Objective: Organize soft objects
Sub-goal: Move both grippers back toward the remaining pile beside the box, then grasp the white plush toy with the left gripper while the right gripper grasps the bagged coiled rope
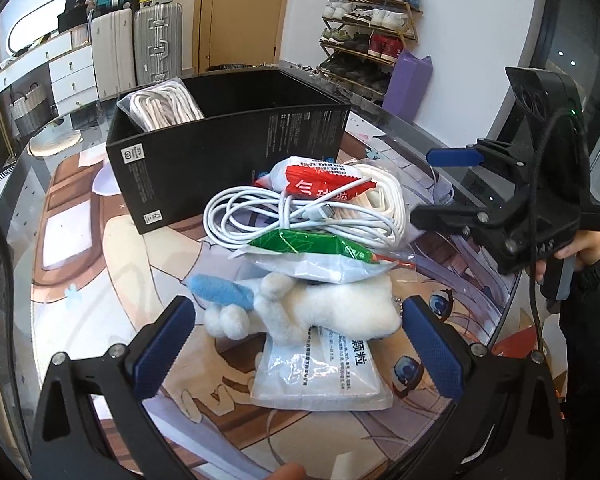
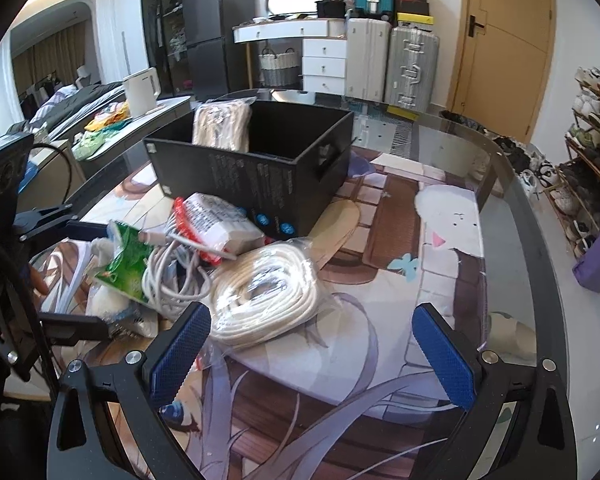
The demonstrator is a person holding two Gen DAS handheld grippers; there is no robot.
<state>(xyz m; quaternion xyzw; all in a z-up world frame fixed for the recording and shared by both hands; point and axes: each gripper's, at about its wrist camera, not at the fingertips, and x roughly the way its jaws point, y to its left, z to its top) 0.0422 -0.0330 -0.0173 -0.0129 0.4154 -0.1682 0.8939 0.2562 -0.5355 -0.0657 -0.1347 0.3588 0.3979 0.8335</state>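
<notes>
Both claws spread wide, holding nothing. Left gripper (image 1: 296, 344) hovers over white plush toy (image 1: 324, 308) at near end of the pile mid-table. Right gripper (image 2: 312, 344) sits just beside bagged white rope (image 2: 264, 296). Black box (image 1: 228, 152) behind the pile holds another rope bag (image 1: 160, 104). Loose white cable (image 1: 300, 216), green packet (image 1: 312, 246) and red packet (image 1: 324, 178) are stacked between plush and box.

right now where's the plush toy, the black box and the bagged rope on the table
plush toy (image 1: 332, 312), left wrist view, on its white body
black box (image 1: 228, 156), left wrist view, on its near wall
bagged rope (image 2: 266, 294), right wrist view, on the coil's middle
</notes>
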